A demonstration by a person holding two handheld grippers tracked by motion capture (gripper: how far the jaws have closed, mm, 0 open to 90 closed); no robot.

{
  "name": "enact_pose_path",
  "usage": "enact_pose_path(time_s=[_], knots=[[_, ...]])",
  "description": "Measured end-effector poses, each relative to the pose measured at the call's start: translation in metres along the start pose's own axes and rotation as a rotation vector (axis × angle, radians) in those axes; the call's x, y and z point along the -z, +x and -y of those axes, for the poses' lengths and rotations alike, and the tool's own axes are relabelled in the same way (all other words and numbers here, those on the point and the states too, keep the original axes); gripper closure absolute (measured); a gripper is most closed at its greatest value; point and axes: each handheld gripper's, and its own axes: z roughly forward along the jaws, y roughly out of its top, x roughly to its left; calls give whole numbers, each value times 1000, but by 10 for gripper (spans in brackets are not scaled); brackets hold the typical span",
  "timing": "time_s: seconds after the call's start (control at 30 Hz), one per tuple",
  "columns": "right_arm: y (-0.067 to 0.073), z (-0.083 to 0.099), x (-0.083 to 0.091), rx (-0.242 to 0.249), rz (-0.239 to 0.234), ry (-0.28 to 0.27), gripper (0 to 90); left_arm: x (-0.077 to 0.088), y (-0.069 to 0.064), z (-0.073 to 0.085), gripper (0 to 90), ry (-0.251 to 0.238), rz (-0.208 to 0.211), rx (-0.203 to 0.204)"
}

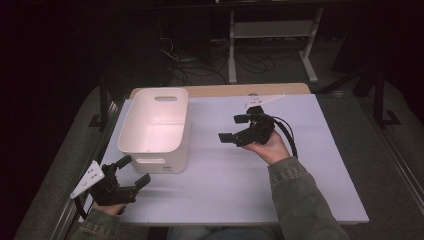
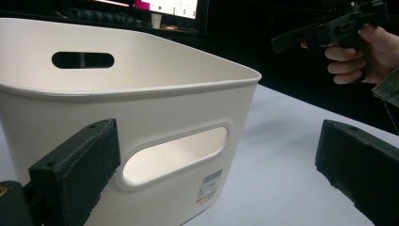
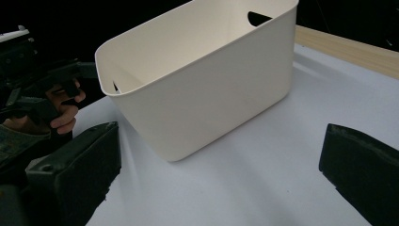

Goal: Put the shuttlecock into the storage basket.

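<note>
one white bin (image 1: pixel 155 127) stands upright on the left half of the pale worktop (image 1: pixel 300 165), interior bare as far as visible. slot handles cut in both short walls; a barcode label sits under the near slot. left gripper (image 1: pixel 131 172) is just beside the bin's near short wall, jaws spread wide, holding nothing. right gripper (image 1: pixel 234 128) is held above the worktop, to the right of the bin and apart from it, jaws spread wide toward its long wall, holding nothing.

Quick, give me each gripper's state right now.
Left gripper: open, holding nothing, jaws apart just short of the white bin.
Right gripper: open, holding nothing, raised beside the bin.
</note>
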Motion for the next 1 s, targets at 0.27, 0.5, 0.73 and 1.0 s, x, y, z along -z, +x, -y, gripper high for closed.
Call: enact_pose_path(time_s=[0.27,0.5,0.73,1.0], knots=[[-9,12,14,-27,20,-28,0,0,0,0,0,-4,-1,11],[-19,27,24,-40,39,-41,0,0,0,0,0,-7,-9,13],[-24,41,37,-53,65,-48,0,1,1,0,0,5,-6,-2],[-31,54,52,-68,98,-56,0,1,1,0,0,-3,-9,1]])
